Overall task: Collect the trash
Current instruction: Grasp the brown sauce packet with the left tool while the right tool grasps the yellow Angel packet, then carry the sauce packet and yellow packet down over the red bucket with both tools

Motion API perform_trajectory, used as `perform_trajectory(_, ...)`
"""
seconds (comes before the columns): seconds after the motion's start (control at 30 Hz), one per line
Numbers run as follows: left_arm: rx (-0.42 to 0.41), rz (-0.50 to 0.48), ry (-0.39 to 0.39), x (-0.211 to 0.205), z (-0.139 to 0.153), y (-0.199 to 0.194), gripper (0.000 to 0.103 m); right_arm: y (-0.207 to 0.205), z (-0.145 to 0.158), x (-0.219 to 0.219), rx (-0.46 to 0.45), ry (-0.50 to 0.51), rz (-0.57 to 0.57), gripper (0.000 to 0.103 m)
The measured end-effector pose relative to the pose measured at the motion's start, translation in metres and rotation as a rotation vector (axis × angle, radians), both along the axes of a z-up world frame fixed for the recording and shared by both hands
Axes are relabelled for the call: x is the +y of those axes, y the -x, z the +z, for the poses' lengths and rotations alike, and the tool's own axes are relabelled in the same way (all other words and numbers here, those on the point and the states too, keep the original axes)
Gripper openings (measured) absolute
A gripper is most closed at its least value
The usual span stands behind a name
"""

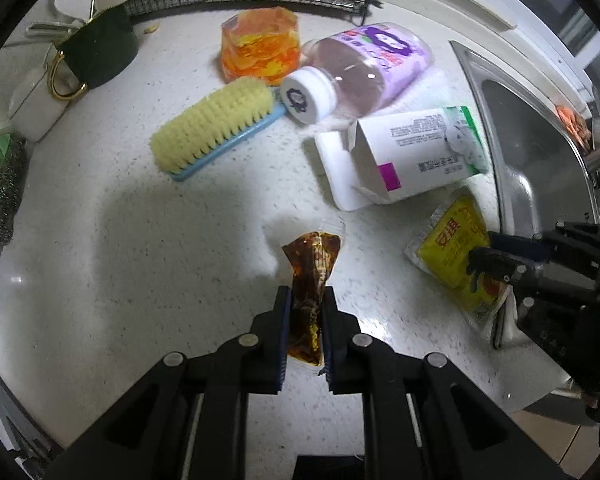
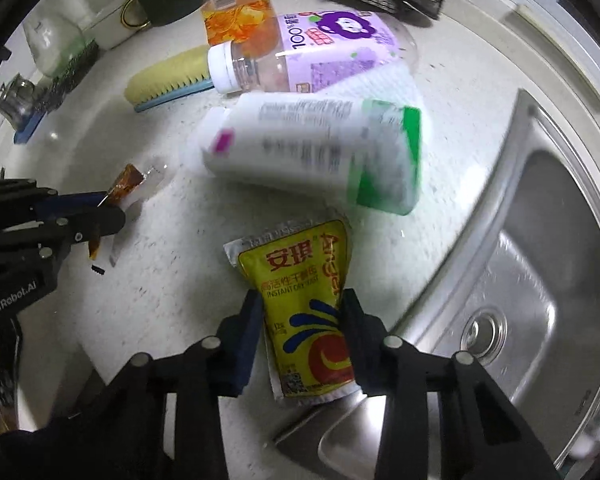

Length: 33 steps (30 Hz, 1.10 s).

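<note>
Speckled white stone bench (image 1: 100,260) here, open room on its left half. On the right it ends at the rim of a stainless steel sink (image 2: 540,280). The left gripper (image 1: 307,300) is clamped tight on a crinkled clear sachet of dark brown sauce (image 1: 314,256). The right gripper (image 2: 300,300) pinches a glossy yellow yeast packet (image 2: 304,280) that hangs over the bench edge beside the sink. Behind them, crowded together, lie a white carton with a green end (image 2: 320,152), a purple-labelled plastic bottle (image 2: 300,56) and a pale-bristled scrubbing brush with a blue back (image 1: 212,124).
</note>
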<state>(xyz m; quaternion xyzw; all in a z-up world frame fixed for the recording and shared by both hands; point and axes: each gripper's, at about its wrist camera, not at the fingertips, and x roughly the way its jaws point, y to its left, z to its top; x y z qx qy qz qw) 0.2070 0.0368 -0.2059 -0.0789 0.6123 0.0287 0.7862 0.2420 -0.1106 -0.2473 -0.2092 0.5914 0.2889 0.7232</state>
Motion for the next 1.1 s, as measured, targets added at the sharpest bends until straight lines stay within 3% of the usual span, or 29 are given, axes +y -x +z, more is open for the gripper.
perform_trajectory(0.3, -0.035, -0.036, -0.014, -0.025, 0.018, 0.008, 0.013, 0.009, 0.019, -0.02, -0.026, -0.049, -0.078, 0.011)
perform_trajectory(0.57, -0.111, -0.089, -0.01, -0.054, 0.048, 0.011, 0.013, 0.009, 0.073, -0.042, -0.115, -0.104, -0.149, 0.011)
perform_trajectory(0.73, -0.171, -0.135, -0.024, -0.081, 0.072, 0.025, 0.013, 0.028, 0.107, -0.068, -0.175, -0.127, -0.189, 0.011)
perform_trajectory(1.1, -0.26, -0.23, -0.032, -0.151, 0.11, 0.081, 0.013, 0.089, 0.139, -0.131, -0.248, -0.167, -0.286, 0.011)
